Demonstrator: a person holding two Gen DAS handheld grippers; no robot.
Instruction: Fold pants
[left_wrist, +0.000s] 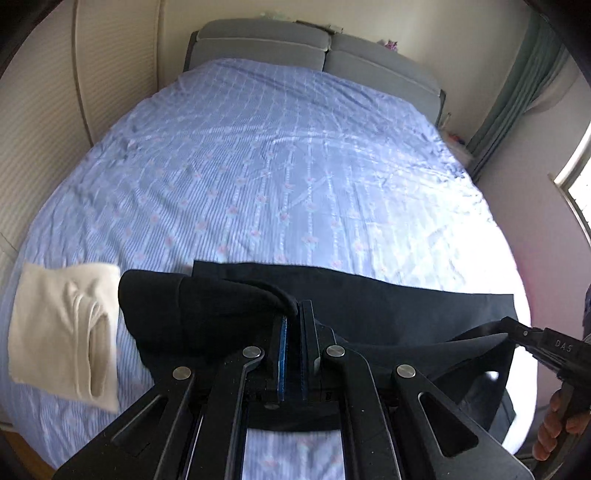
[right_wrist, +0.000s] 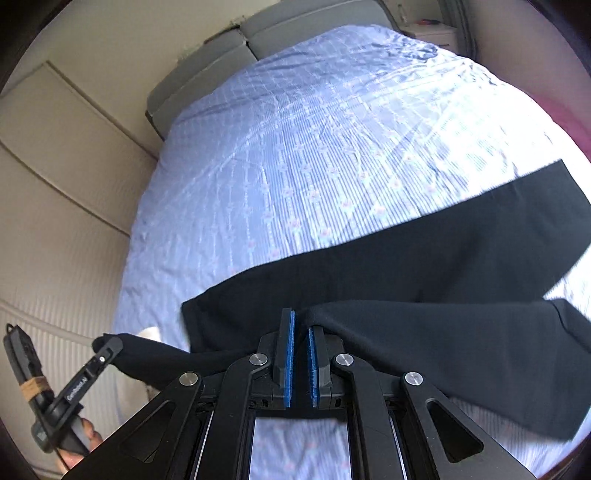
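Observation:
Black pants (left_wrist: 369, 299) lie across the near edge of the blue bed; one leg lies flat in the right wrist view (right_wrist: 424, 243). My left gripper (left_wrist: 296, 314) is shut on a fold of the black fabric, which drapes over its left finger. My right gripper (right_wrist: 300, 325) is shut on another part of the same raised edge, the cloth draping to the right. Each gripper shows in the other's view, the right one (left_wrist: 517, 332) and the left one (right_wrist: 105, 349), both pinching the lifted edge above the bed.
The blue patterned bedsheet (left_wrist: 277, 166) covers the bed, with a grey headboard (left_wrist: 314, 51) at the far end. A folded white garment (left_wrist: 66, 332) lies at the near left. Wardrobe panels stand on the left, a curtain and window on the right.

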